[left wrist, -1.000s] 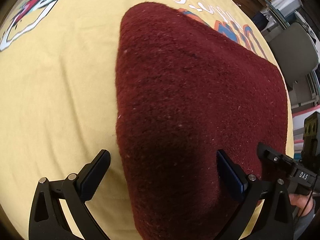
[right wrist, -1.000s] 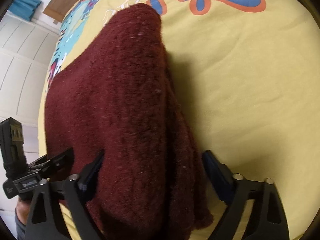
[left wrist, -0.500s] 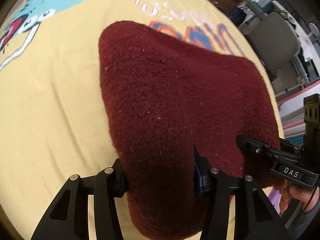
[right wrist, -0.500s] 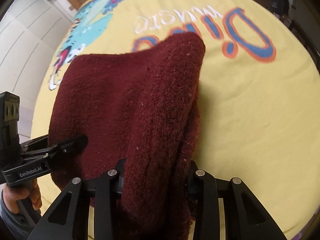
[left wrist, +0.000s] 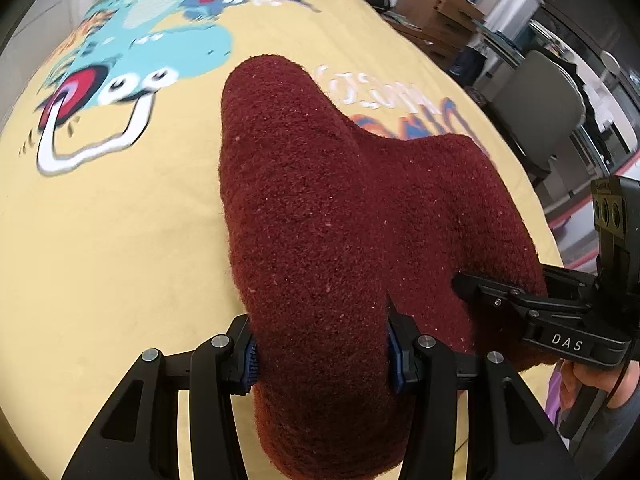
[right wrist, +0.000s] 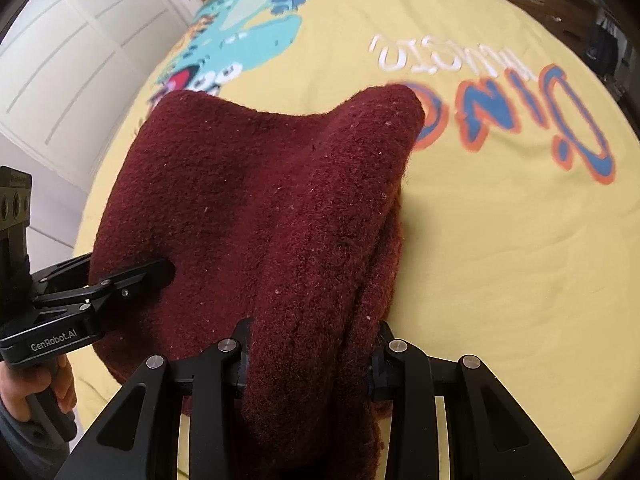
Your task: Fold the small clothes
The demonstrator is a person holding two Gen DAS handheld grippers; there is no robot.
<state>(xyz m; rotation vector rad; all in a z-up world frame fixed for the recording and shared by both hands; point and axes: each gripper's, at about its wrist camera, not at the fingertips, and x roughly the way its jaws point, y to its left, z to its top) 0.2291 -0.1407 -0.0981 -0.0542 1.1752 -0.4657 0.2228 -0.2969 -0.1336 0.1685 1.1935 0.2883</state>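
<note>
A dark red fleece garment [left wrist: 340, 220] hangs above a yellow printed sheet [left wrist: 120, 220], held up by its near edge. My left gripper [left wrist: 322, 354] is shut on the garment's left near corner, the cloth bunched thick between its blue pads. My right gripper [right wrist: 310, 360] is shut on the garment [right wrist: 260, 200] at its right near corner, where folded layers hang down. Each gripper shows in the other's view: the right gripper [left wrist: 464, 282] at the cloth's right edge, the left gripper [right wrist: 166, 270] at its left edge. The garment's far end still rests on the sheet.
The yellow sheet [right wrist: 500, 260] carries a cartoon dinosaur print [left wrist: 132, 64] and coloured lettering [right wrist: 540, 120]. A grey chair [left wrist: 536, 100] and cardboard boxes [left wrist: 440, 0] stand beyond the bed's right side. White panelled doors [right wrist: 72, 52] stand to the left. A person's hand [right wrist: 36, 388] grips the left handle.
Both grippers closed on the garment's near corners, then rose and drew back, lifting the near edge off the sheet. More of the printed sheet shows beyond the cloth.
</note>
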